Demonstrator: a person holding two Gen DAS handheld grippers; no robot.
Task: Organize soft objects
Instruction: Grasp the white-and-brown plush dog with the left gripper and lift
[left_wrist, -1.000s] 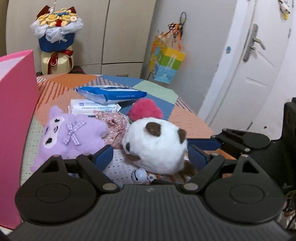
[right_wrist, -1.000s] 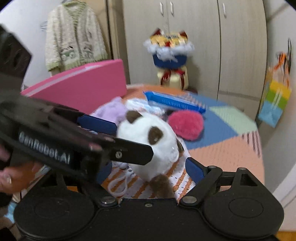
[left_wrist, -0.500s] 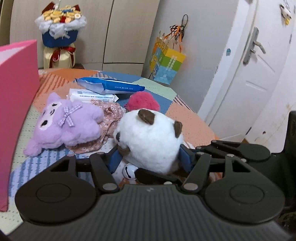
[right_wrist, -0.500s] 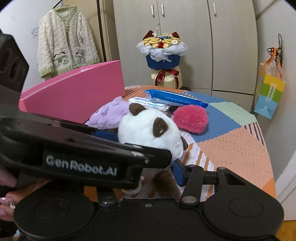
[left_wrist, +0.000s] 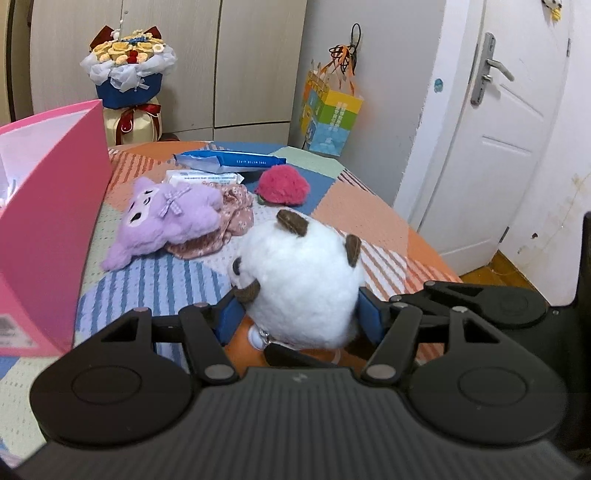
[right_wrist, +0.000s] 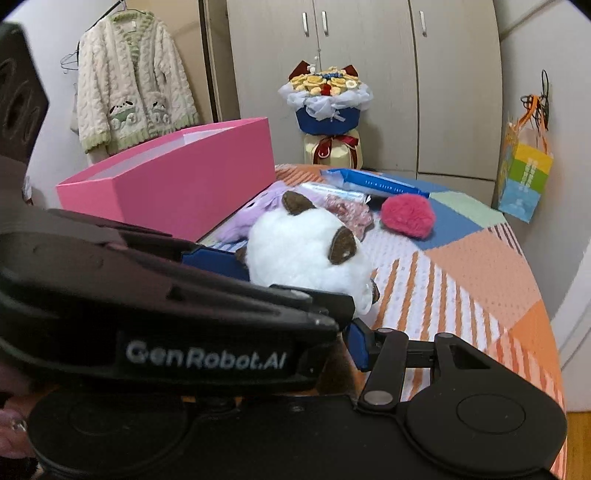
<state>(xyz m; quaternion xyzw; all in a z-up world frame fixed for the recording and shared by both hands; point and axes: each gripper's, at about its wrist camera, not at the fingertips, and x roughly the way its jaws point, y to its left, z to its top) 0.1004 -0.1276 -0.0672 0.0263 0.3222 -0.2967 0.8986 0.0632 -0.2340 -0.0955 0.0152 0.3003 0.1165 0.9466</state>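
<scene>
Both tilted moderately downward over the patchwork table (left_wrist: 369, 218). Left gripper (left_wrist: 297, 317) clamped on the white plush with brown ears (left_wrist: 303, 280), blue pads pressed into its sides after just closing in. Right gripper (right_wrist: 332, 328) angled in from the other side, crossing under the left tool, jaws likewise just drawn in against the same plush (right_wrist: 306, 251). Plush raised slightly off the cloth, beside the pink box (right_wrist: 177, 177); purple plush (left_wrist: 166, 221) and red pompom (left_wrist: 282, 184) lying beyond.
</scene>
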